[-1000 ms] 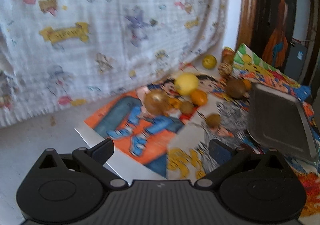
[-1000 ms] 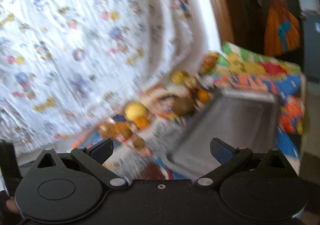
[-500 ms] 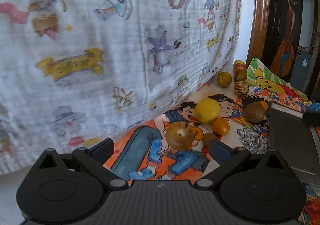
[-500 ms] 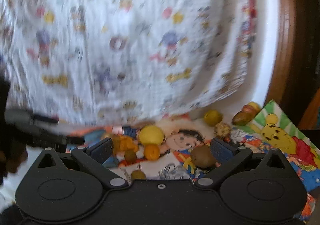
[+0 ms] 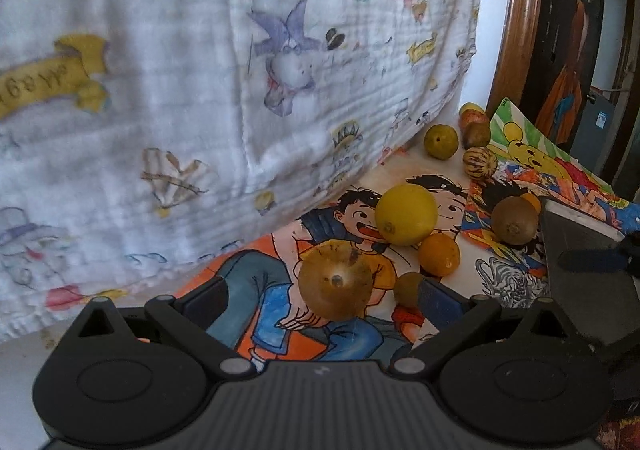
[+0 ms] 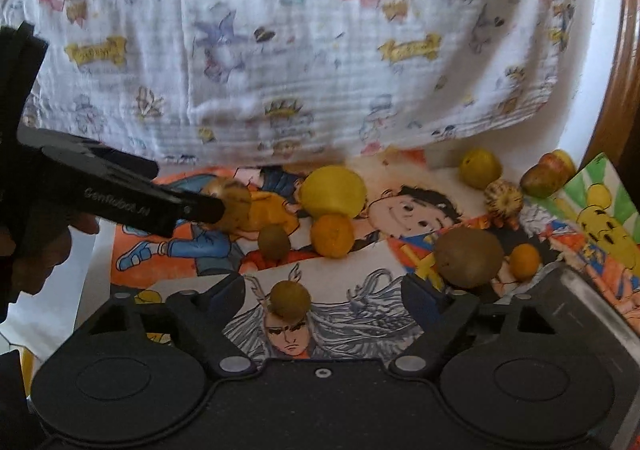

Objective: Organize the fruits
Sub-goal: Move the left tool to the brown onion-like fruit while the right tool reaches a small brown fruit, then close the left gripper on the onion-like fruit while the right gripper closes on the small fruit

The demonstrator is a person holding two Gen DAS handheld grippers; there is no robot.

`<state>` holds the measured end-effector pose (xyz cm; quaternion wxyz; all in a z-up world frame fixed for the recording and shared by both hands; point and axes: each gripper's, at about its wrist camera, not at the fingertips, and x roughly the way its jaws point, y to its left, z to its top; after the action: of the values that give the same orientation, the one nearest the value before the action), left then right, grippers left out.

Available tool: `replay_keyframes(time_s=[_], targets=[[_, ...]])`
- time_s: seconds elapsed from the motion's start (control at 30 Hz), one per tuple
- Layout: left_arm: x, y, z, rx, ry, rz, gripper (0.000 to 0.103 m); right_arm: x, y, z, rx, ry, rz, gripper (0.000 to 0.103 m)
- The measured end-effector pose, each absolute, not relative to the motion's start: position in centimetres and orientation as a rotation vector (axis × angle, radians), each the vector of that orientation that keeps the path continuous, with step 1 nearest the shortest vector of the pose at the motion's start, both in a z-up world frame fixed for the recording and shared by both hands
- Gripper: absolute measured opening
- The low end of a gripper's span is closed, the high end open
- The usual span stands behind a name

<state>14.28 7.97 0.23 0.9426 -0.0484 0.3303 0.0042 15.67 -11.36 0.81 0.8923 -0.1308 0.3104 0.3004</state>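
Loose fruits lie on cartoon posters (image 5: 280,270). In the left wrist view my left gripper (image 5: 320,296) is open, and a golden-brown round fruit (image 5: 336,280) sits between its fingers, apart from both. Behind it are a yellow citrus (image 5: 406,214), an orange (image 5: 439,254) and a kiwi (image 5: 514,225). My right gripper (image 6: 324,296) is open too, with a small brown fruit (image 6: 290,298) on the poster between its fingers. In the right wrist view the left gripper's finger (image 6: 192,208) reaches beside the golden-brown fruit (image 6: 236,206).
A grey metal tray (image 6: 592,310) lies at the right on the posters. Near the back are a green-yellow fruit (image 6: 479,168), a striped fruit (image 6: 503,197) and a reddish mango (image 6: 546,174). A printed white cloth (image 6: 320,50) hangs behind. A wooden frame (image 5: 516,30) stands at the right.
Both grippers have come lower and closer to the fruits. The left one advanced around the golden-brown fruit. The right one swung from the tray to the small brown fruit.
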Motion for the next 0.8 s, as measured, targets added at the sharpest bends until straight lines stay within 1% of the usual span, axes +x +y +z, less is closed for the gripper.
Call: replay_keyframes(time_s=[0.17, 0.23, 0.27, 0.33, 0.43, 0.57, 0.8], targets=[[15.1, 8.2, -0.2, -0.118, 0.688, -0.005, 0.092, 16.1, -10.1, -0.3, -0.289, 0.679, 0.64, 0.075], [15.3, 8.2, -0.3, -0.123, 0.691, -0.011, 0.09, 16.3, -9.8, -0.6, -0.286, 0.692, 0.643, 0.068], [15.4, 8.2, -0.4, -0.125, 0.692, -0.014, 0.088, 16.4, -9.7, -0.8, -0.285, 0.699, 0.643, 0.066], [15.6, 8.2, -0.6, -0.13, 0.696, -0.018, 0.083, 16.6, -9.5, -1.1, -0.281, 0.711, 0.642, 0.059], [15.9, 8.4, -0.8, -0.144, 0.701, -0.024, 0.078, 16.8, -9.3, -1.5, -0.273, 0.722, 0.638, 0.052], [16.4, 8.4, -1.1, -0.151, 0.708, -0.031, 0.069, 17.0, -9.1, -1.8, -0.262, 0.733, 0.639, 0.048], [17.0, 8.2, -1.4, -0.153, 0.712, -0.032, 0.066, 17.1, -8.8, -2.2, -0.253, 0.744, 0.645, 0.043]])
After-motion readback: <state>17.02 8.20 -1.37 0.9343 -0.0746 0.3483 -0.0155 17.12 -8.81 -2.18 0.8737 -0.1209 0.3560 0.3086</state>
